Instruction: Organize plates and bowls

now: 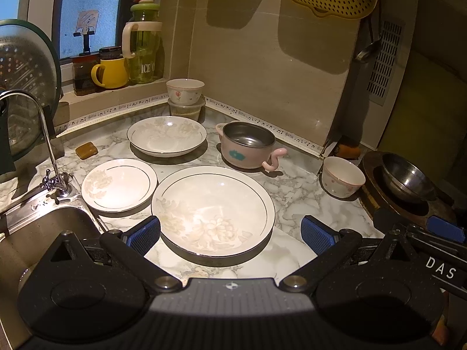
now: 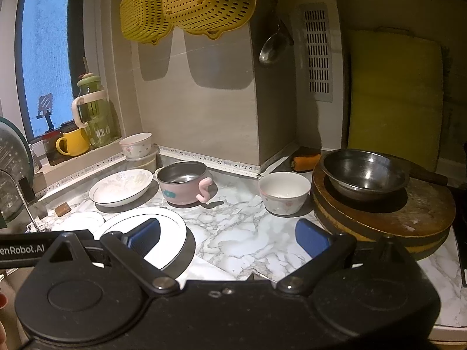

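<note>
A marble countertop (image 1: 294, 195) fills a kitchen corner beside the sink (image 1: 43, 233). At its front edge sits the large floral plate (image 1: 213, 210), the left gripper (image 1: 230, 232) spread wide around it, holding nothing. Behind lie a deep plate (image 1: 166, 135), a small plate (image 1: 118, 185) by the sink edge, a pink pot (image 1: 248, 145), and a white bowl (image 2: 284, 192) at the right edge; the right gripper (image 2: 227, 237) hangs wide, empty.
</note>
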The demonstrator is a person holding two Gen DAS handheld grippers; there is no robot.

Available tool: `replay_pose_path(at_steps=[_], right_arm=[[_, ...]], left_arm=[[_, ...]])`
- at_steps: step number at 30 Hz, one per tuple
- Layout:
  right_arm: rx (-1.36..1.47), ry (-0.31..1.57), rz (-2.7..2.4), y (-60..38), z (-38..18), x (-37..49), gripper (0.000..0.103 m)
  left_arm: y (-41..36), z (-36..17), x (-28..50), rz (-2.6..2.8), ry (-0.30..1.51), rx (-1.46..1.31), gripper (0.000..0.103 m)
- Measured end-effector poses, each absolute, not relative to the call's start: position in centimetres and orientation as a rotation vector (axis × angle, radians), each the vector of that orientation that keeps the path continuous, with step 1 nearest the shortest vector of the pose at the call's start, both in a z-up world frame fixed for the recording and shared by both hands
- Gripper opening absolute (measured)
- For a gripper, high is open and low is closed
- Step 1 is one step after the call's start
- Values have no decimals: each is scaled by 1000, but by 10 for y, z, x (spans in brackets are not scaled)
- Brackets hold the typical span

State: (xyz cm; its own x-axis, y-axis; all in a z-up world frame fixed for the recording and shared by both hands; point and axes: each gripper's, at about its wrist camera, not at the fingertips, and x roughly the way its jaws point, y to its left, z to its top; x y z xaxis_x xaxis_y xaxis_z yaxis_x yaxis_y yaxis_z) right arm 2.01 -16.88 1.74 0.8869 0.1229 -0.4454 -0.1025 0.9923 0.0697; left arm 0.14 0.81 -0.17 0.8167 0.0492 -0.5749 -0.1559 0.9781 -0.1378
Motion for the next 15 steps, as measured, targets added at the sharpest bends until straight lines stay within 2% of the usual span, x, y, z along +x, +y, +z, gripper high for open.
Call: replay_pose_path(at_steps=[15], right_arm=[[46,471,117,-169,16,23,99]], left_arm=[[9,-4,3,111,626,-176,103]])
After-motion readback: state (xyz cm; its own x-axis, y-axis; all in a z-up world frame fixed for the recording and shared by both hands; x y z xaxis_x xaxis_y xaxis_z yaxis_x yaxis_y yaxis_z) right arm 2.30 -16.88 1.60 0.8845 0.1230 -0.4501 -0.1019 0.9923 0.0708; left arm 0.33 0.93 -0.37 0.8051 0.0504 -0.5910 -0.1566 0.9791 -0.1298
